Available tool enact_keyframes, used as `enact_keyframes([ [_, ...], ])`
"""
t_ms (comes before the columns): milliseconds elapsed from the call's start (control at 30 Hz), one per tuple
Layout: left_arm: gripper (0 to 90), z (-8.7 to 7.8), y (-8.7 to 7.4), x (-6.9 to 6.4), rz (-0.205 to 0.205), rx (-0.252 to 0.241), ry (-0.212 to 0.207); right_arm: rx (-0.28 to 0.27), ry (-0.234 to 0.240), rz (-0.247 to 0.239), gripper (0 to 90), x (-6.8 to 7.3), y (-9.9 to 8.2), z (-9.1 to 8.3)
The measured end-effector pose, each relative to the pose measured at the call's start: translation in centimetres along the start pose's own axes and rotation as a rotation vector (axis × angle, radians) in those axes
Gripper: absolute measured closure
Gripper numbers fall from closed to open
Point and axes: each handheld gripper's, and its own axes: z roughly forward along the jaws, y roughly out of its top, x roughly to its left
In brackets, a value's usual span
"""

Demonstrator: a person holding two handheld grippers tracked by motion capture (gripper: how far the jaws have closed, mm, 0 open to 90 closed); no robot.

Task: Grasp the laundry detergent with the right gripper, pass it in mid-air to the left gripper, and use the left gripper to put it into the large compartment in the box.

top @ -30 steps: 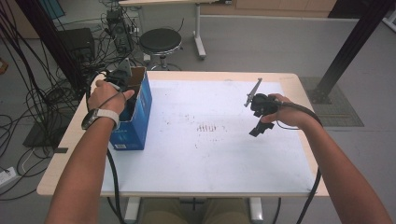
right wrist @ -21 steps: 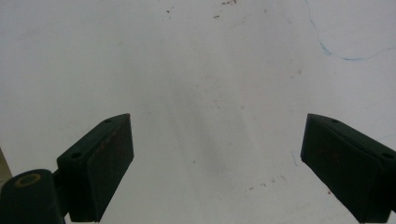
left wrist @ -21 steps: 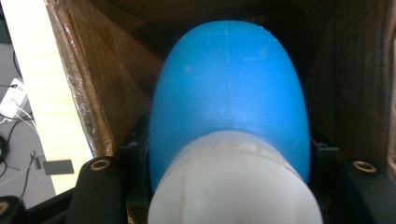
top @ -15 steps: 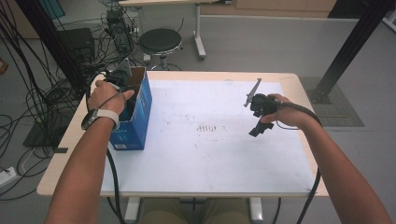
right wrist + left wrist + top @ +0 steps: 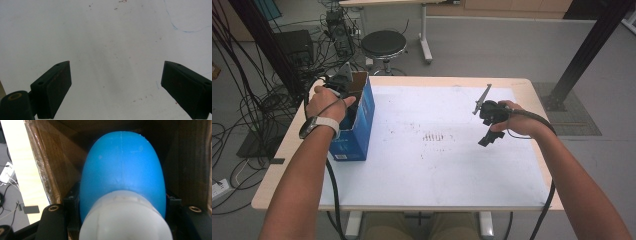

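High view, left gripper (image 5: 337, 82): in the person's left hand, dipped into the open top of the blue box (image 5: 357, 127).
High view, box: stands at the table's (image 5: 437, 190) left edge, toward the far corner.
High view, right gripper (image 5: 490, 131): held above the table's right half, well apart from the box.
Left gripper view, held thing: a blue-and-white rounded object (image 5: 122, 180) sits clamped between the two black jaws, inside the brown cardboard interior (image 5: 57, 165) of the box.
Right gripper view, jaws: spread wide apart, nothing between them, over the white tabletop (image 5: 110, 37) with faint marks.
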Motion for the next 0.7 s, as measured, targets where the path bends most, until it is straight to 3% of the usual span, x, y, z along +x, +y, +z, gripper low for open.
enact_keyframes([
  [700, 37.2, 0.01, -0.09, -0.02, 0.004, -0.008, 0.001, -0.002, 0.001, 0.000, 9.3, 0.13, -0.07, -0.05],
])
